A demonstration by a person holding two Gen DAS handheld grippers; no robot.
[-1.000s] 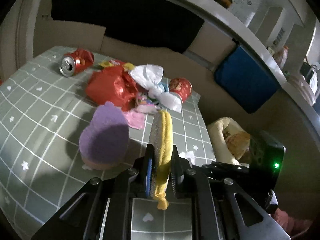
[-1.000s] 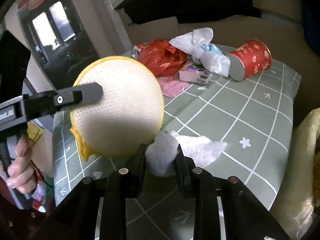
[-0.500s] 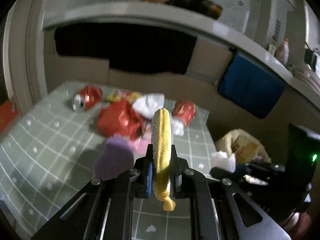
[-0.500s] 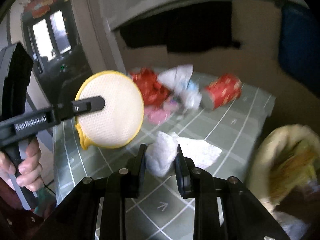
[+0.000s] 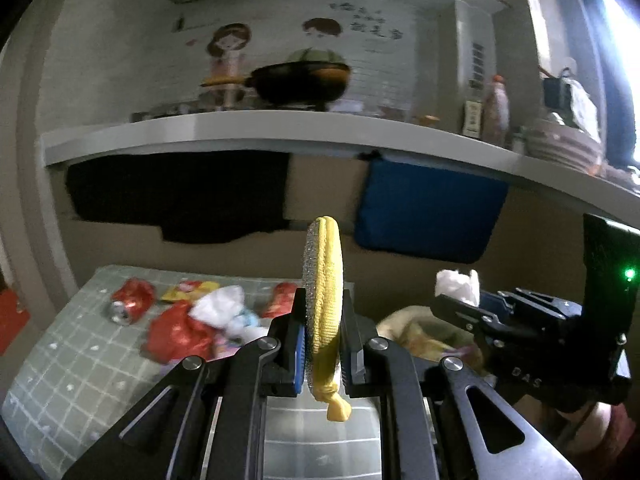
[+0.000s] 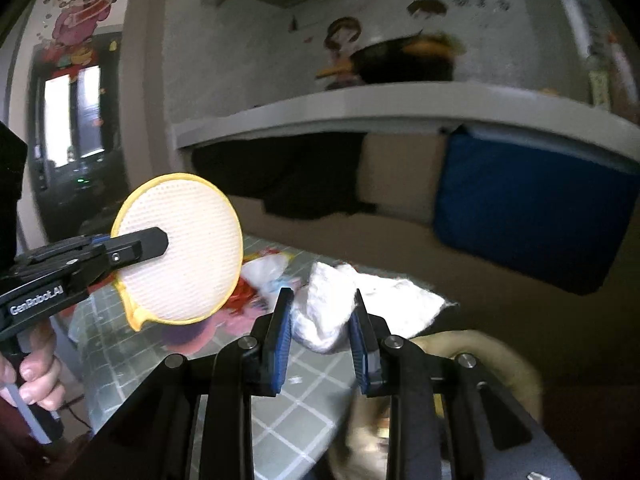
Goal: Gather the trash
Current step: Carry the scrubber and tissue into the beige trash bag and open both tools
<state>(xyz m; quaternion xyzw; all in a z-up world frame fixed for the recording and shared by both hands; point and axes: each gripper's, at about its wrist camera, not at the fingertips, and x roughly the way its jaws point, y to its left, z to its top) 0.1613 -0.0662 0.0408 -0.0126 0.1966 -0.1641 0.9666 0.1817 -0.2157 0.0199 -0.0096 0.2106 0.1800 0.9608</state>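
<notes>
Item: round scrub pad [image 5: 322,280], pinched upright in my left fingers [image 5: 322,344]. Item: crumpled tissue [image 6: 332,308], pinched in my right fingers [image 6: 320,336], bag [image 6: 492,356] at five o'clock. I'd centre over its mouth before releasing.

Two grippers — the left gripper [image 5: 322,340] and right gripper [image 6: 320,336] — one round yellow-rimmed scrubber [image 5: 323,280], one white tissue wad [image 6: 332,308], two red cans [image 5: 130,300] — one crumpled red wrapper [image 5: 176,334], one wok [image 5: 300,84]
</notes>
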